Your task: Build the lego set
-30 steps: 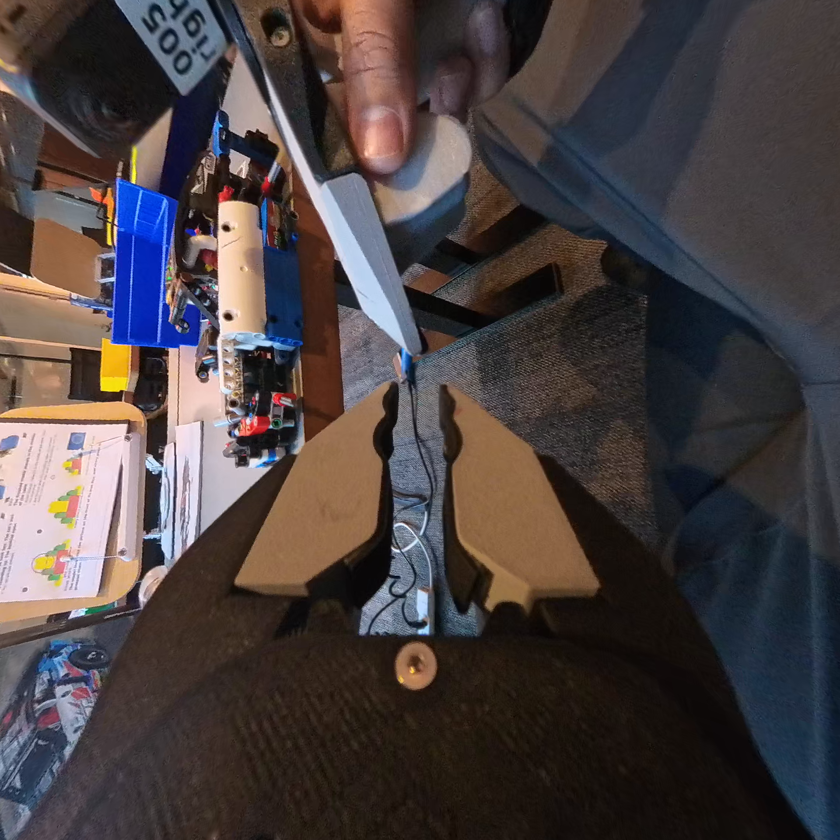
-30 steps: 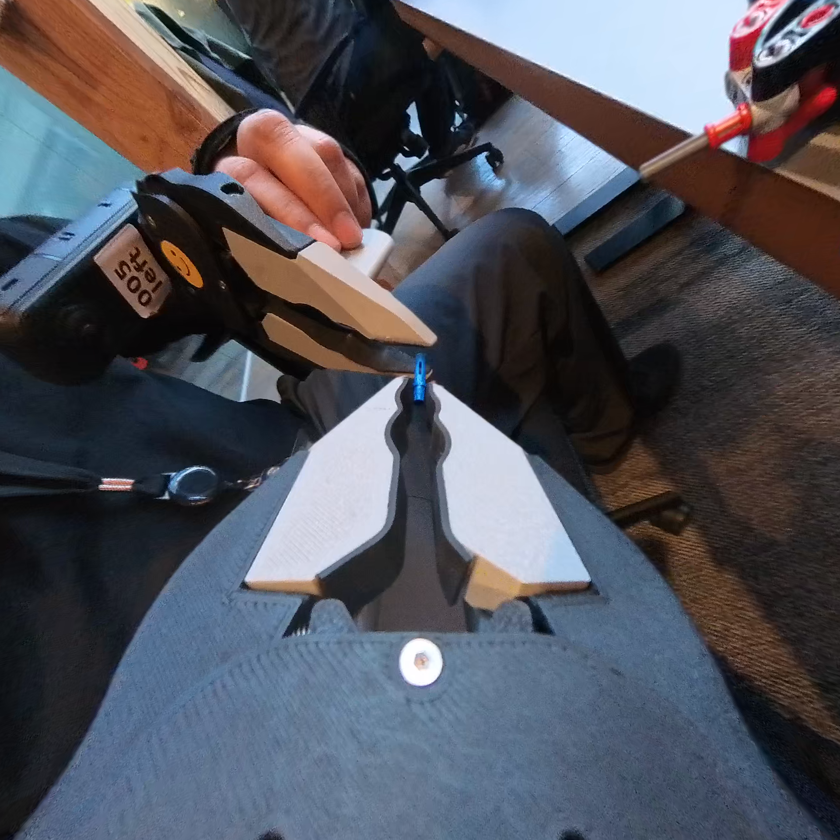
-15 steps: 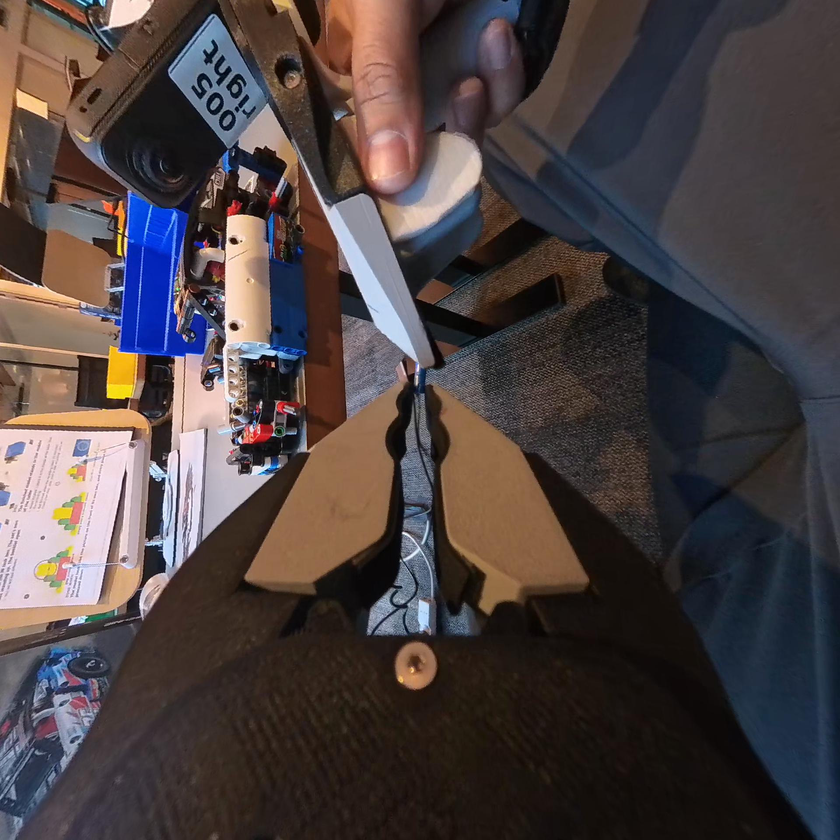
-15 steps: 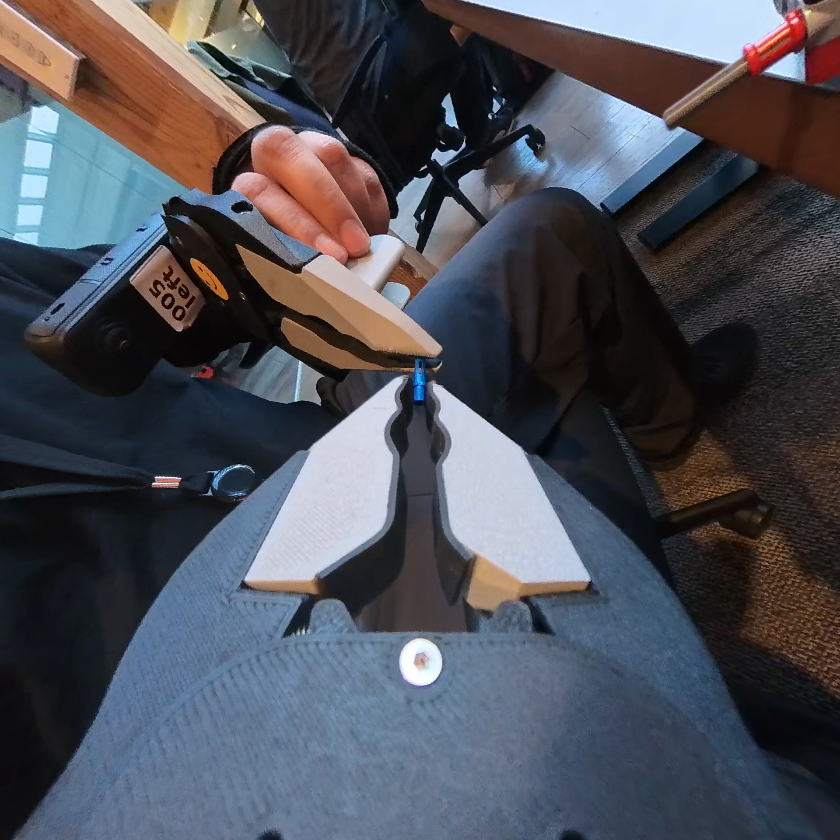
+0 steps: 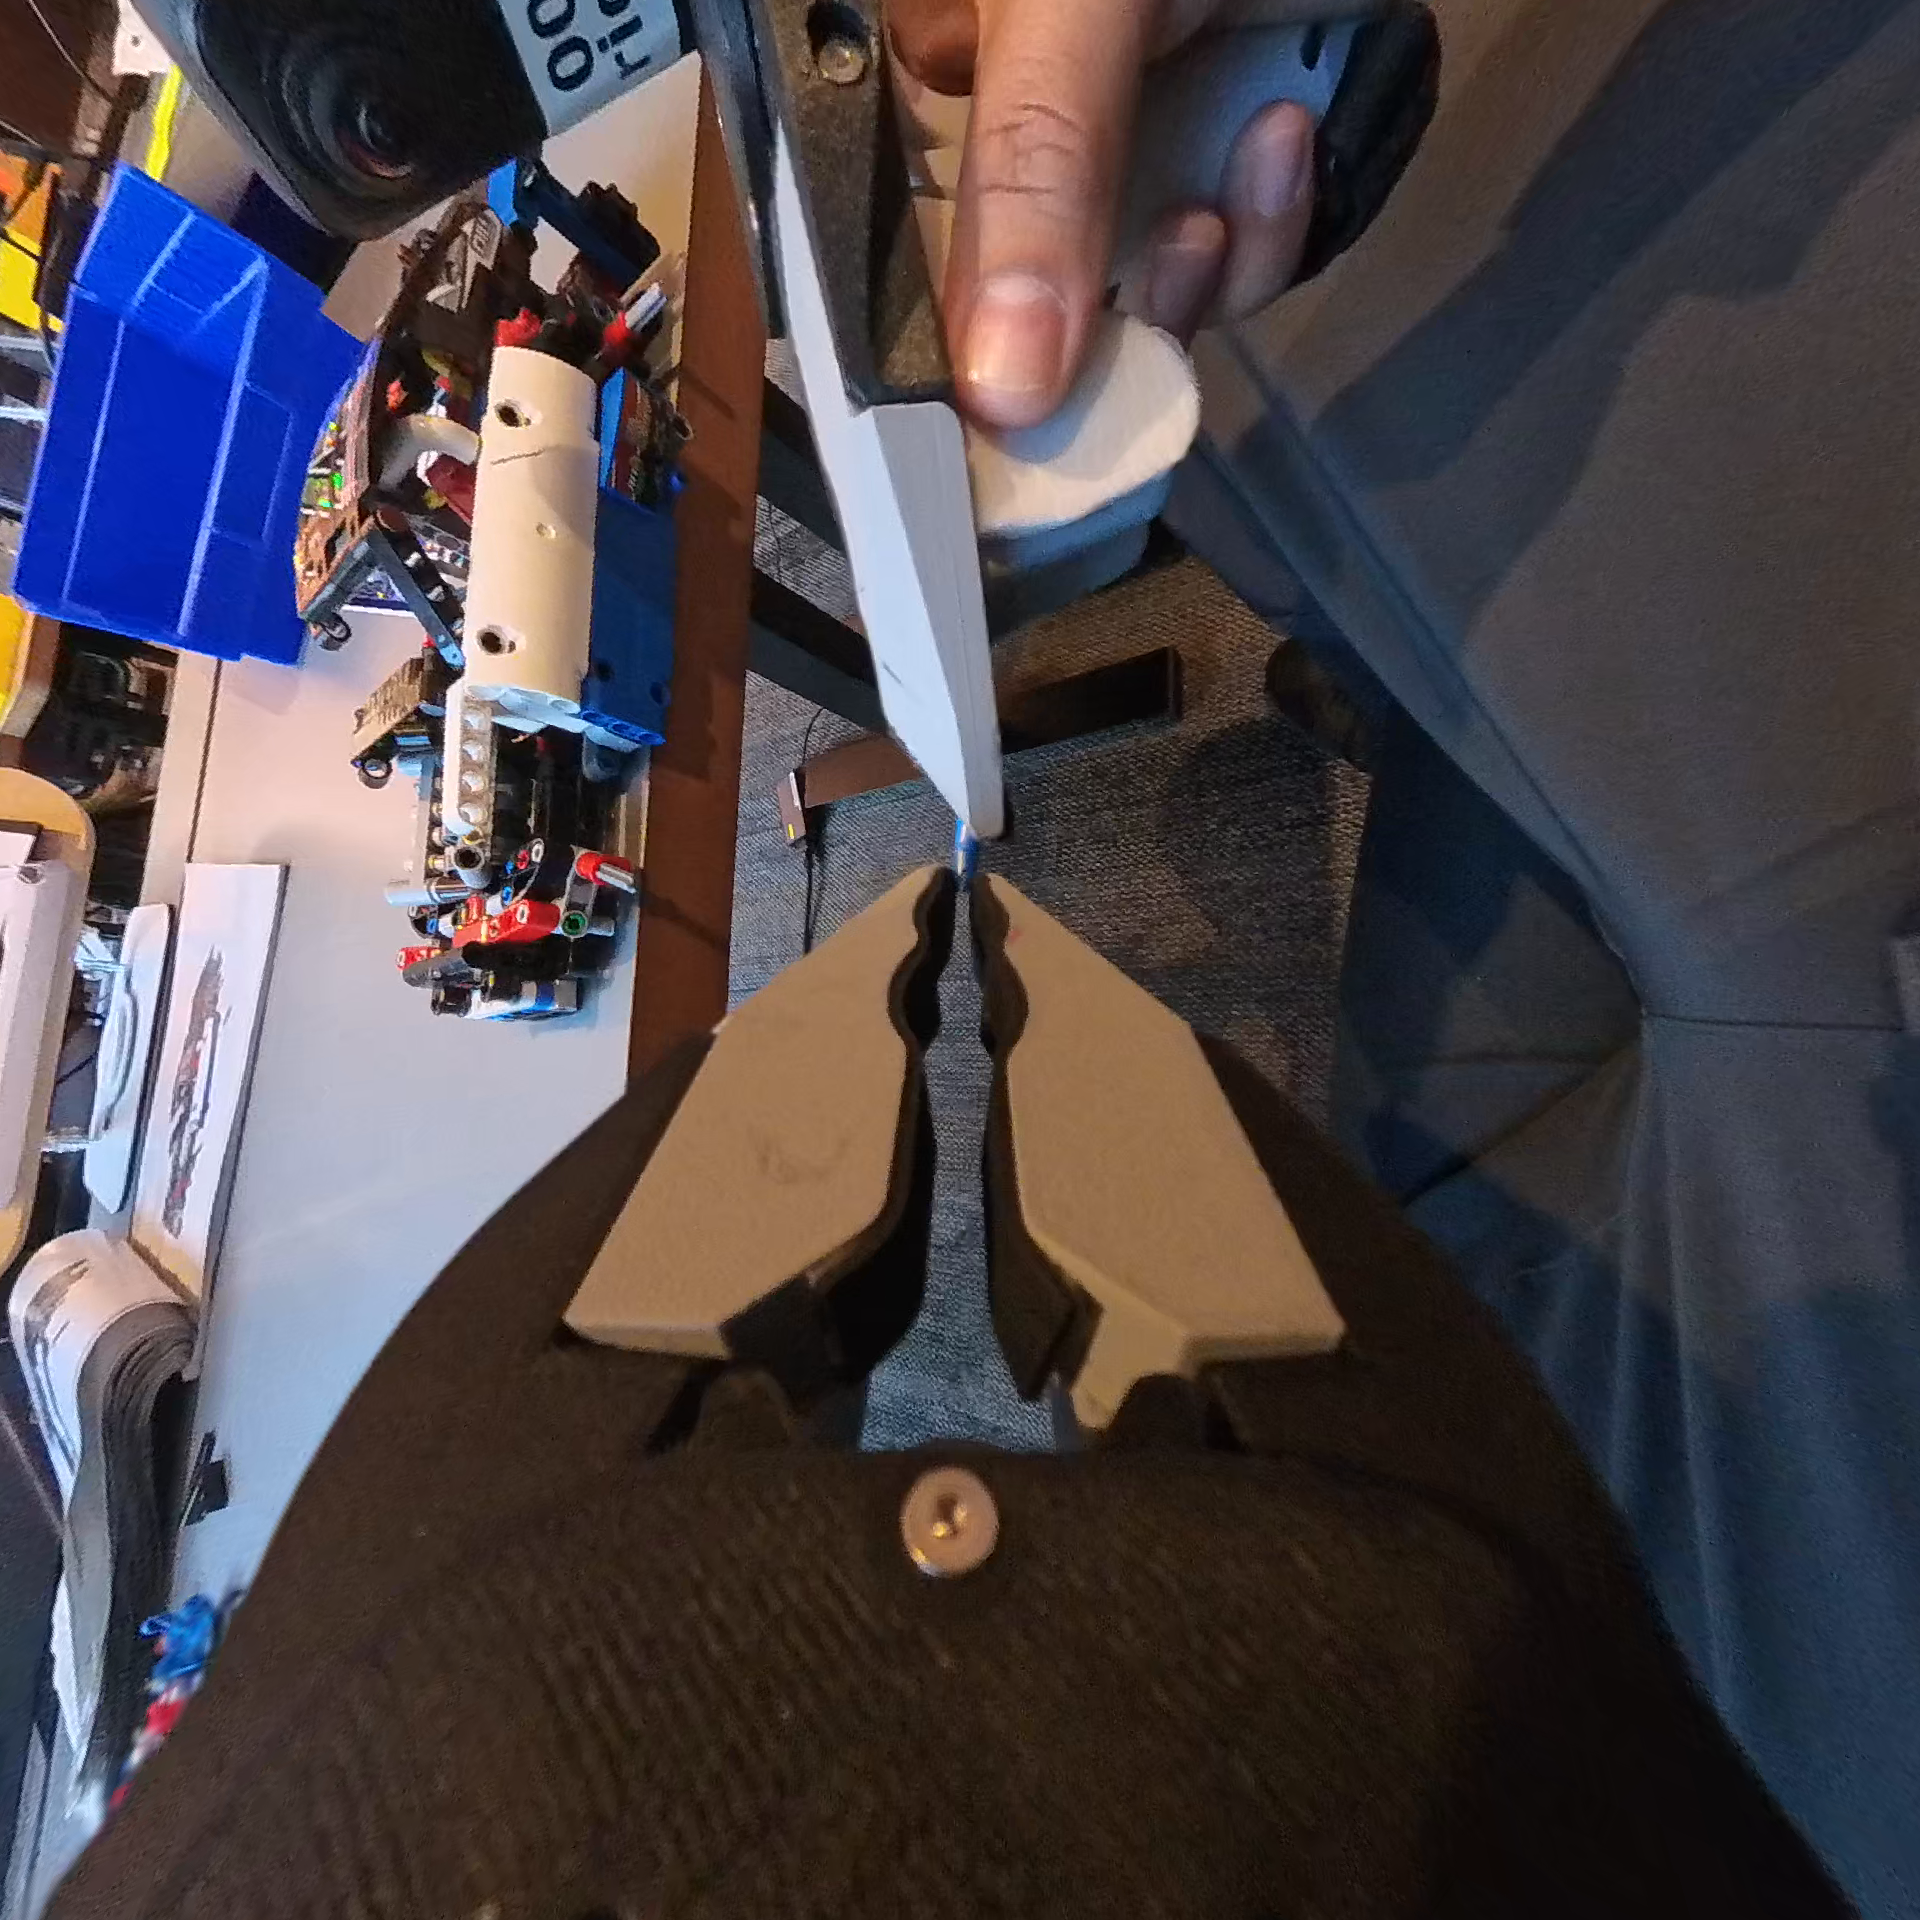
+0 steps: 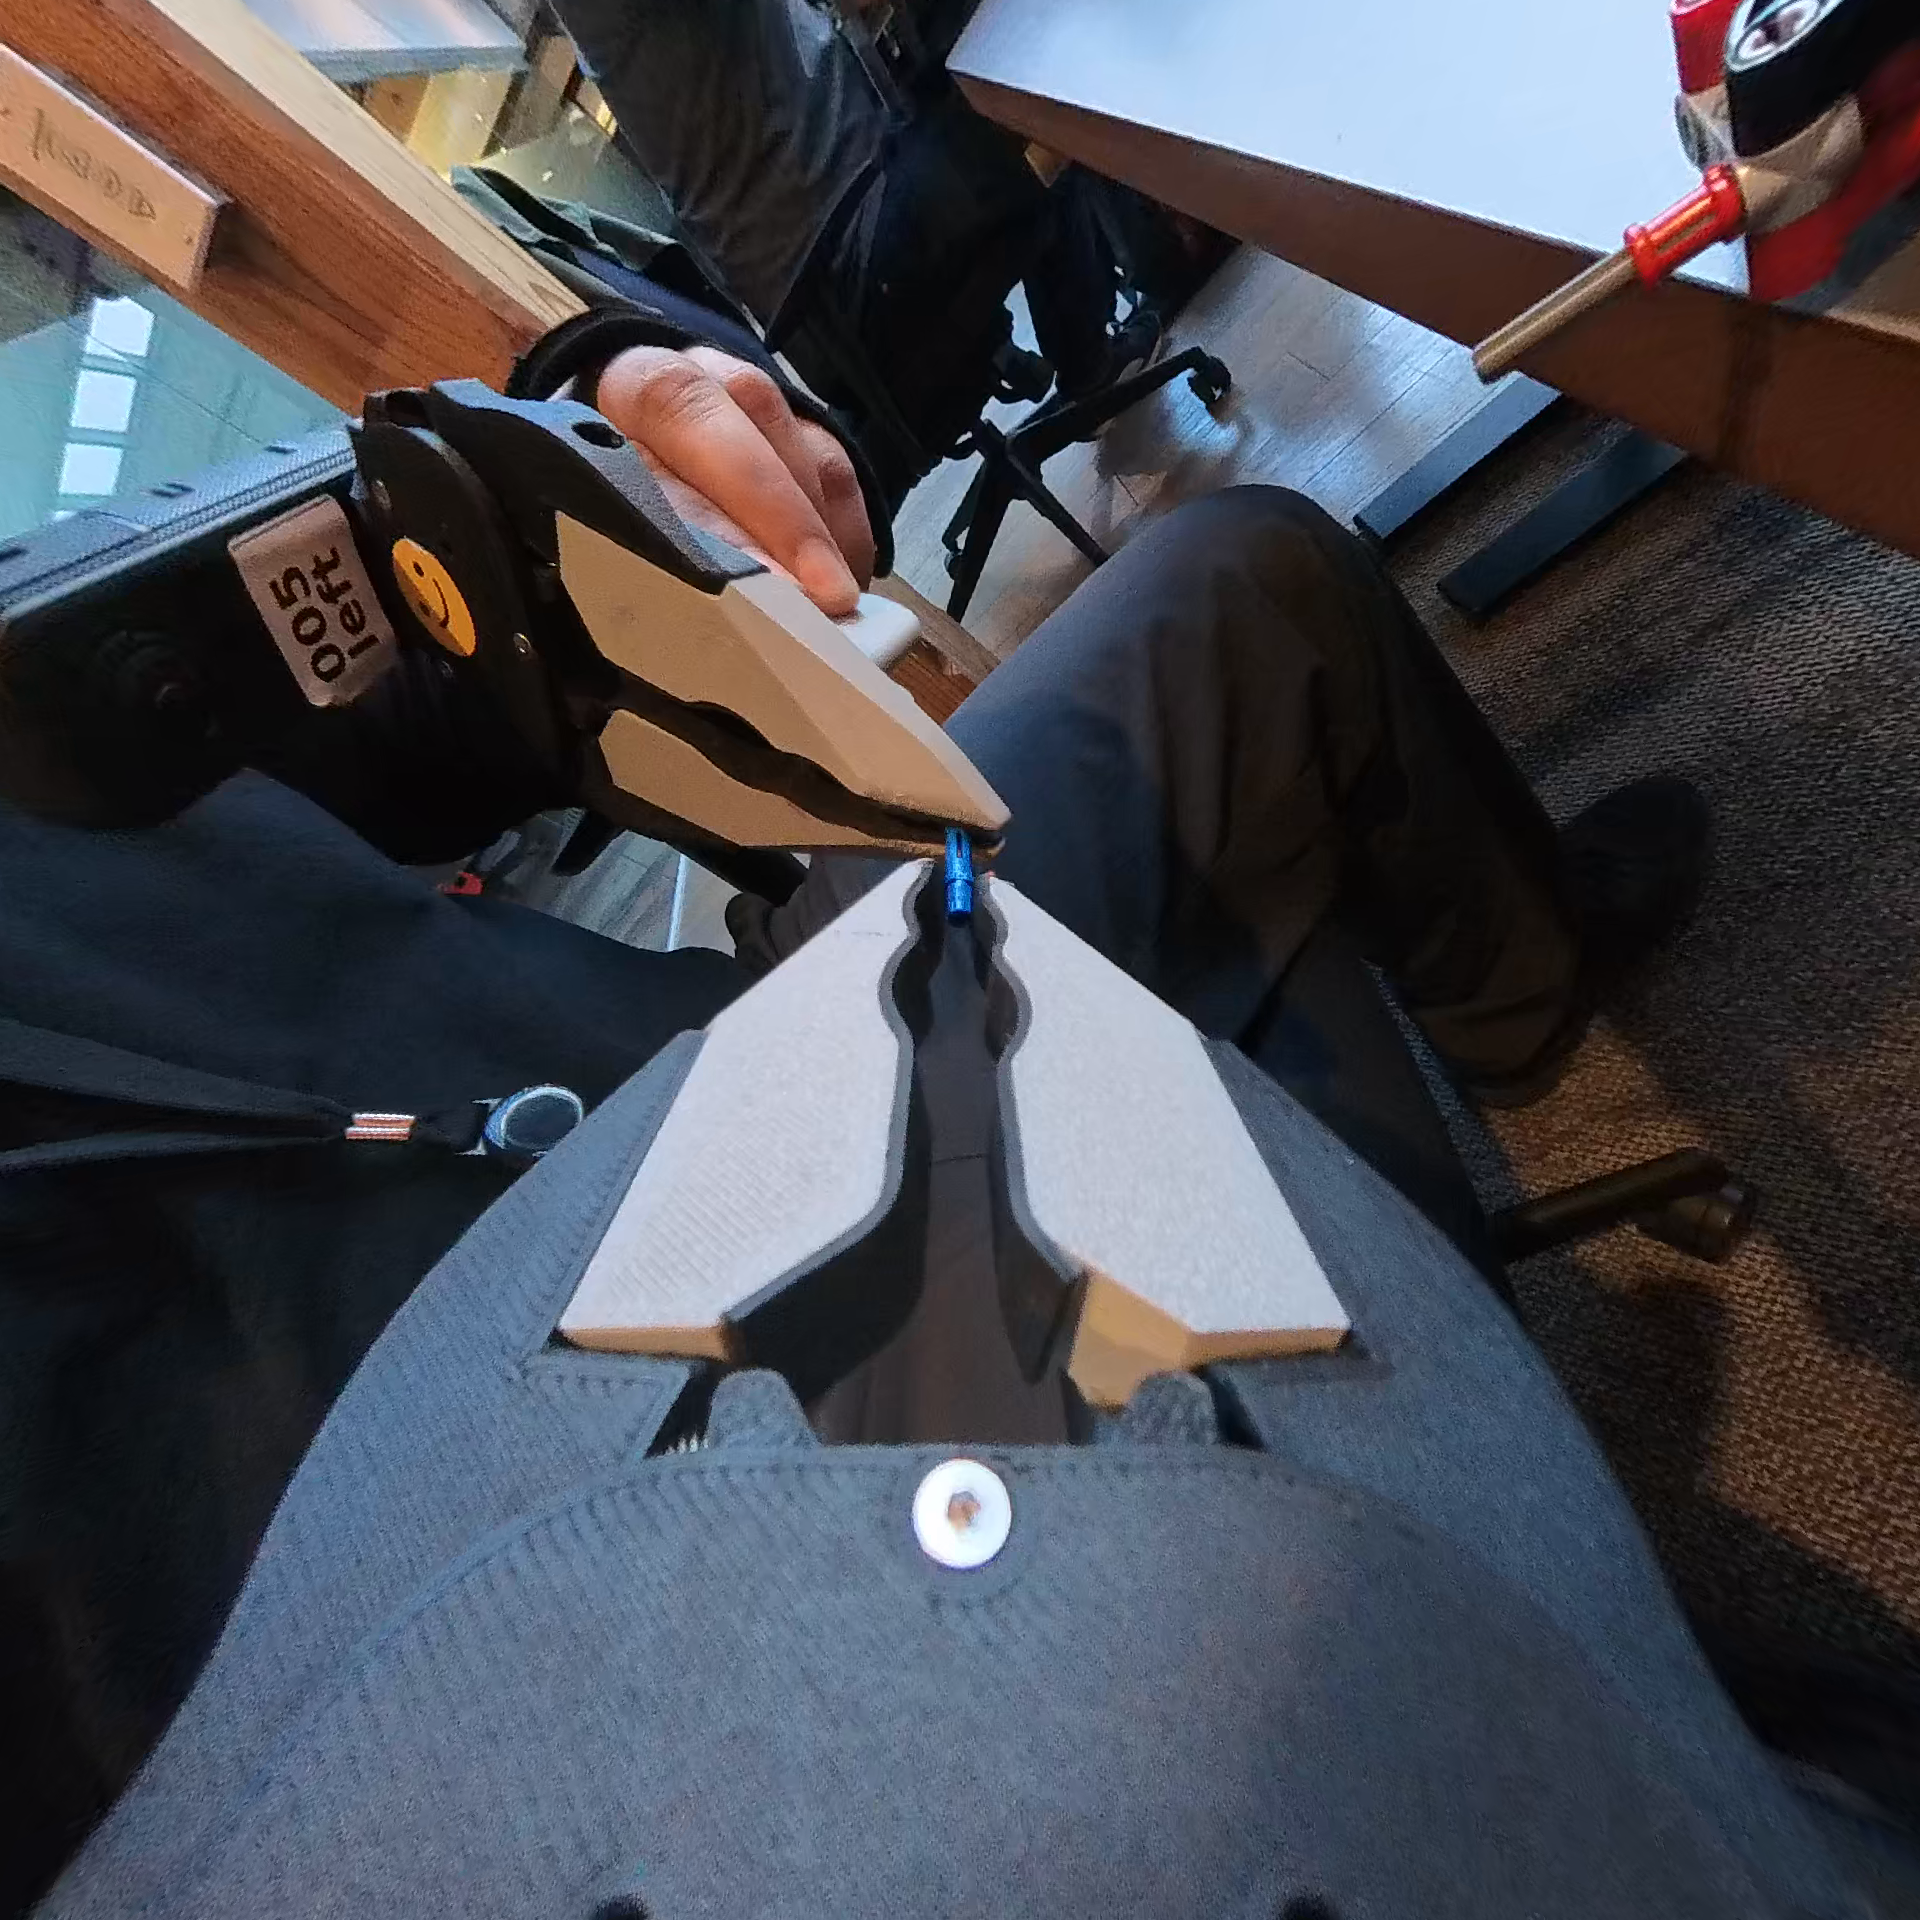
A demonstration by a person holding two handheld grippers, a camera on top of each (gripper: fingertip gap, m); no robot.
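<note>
A small blue pin (image 6: 955, 886) is held in mid-air over a person's lap, away from the table. My right gripper (image 6: 954, 902) is shut on its lower end. My left gripper (image 6: 985, 831) comes in from the left and its tips pinch the pin's upper end. In the left wrist view the pin (image 5: 966, 857) sits between my left gripper's (image 5: 962, 885) nearly closed tips, with the right gripper (image 5: 982, 816) pointing down onto it from above. The half-built white, blue and black lego vehicle (image 5: 525, 644) lies on the table (image 5: 416, 1091) at the left.
A blue bin (image 5: 156, 468) stands behind the vehicle. Printed sheets (image 5: 197, 1039) lie on the table. The table's wooden edge (image 5: 681, 831) is left of the grippers. A red and black lego part with a grey axle (image 6: 1662, 239) overhangs another table (image 6: 1351, 125). Carpet and a person's legs (image 6: 1299, 727) are below. My two grippers' fingertips are within a few centimetres of each other.
My left gripper's fingers were apart a second ago and have closed in on the blue pin. The right gripper has stayed shut on the pin. Both views shifted slightly.
</note>
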